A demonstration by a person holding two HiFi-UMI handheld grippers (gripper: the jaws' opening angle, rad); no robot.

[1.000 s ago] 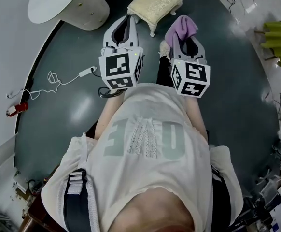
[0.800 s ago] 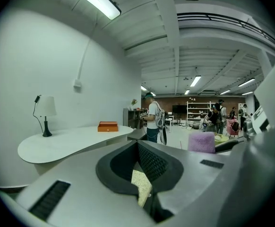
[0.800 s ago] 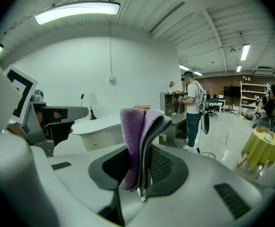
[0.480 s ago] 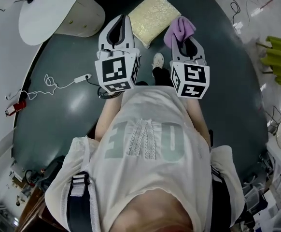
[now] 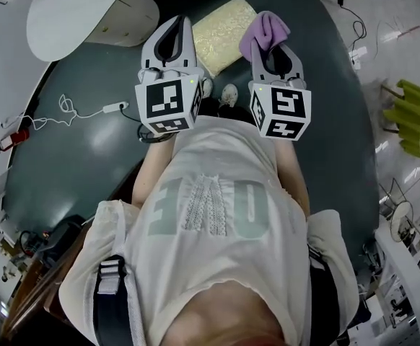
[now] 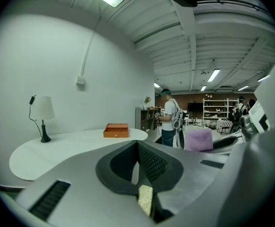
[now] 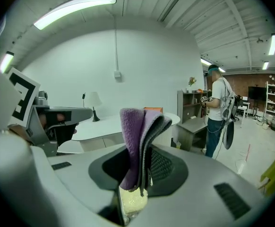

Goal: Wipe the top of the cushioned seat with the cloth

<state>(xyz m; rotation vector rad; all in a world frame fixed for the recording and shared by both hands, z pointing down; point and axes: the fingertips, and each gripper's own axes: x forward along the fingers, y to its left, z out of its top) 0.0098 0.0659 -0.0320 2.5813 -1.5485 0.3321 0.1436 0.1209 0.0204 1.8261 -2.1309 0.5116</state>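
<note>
Holding both grippers mid-frame, you have the right gripper [image 5: 270, 47] clamped on the purple cloth [image 5: 263, 32]. Your left gripper [image 5: 182, 27] is closed on nothing. Beyond them, the cushioned seat [image 5: 221, 21] sits top centre, between both tips.

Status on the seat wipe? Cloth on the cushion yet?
Done: the right gripper is shut on the purple cloth. In hand: both grippers are held out above the cushioned seat; the left gripper is shut and empty. Left: all the wiping; the cloth sticks up, not down on the seat.
</note>
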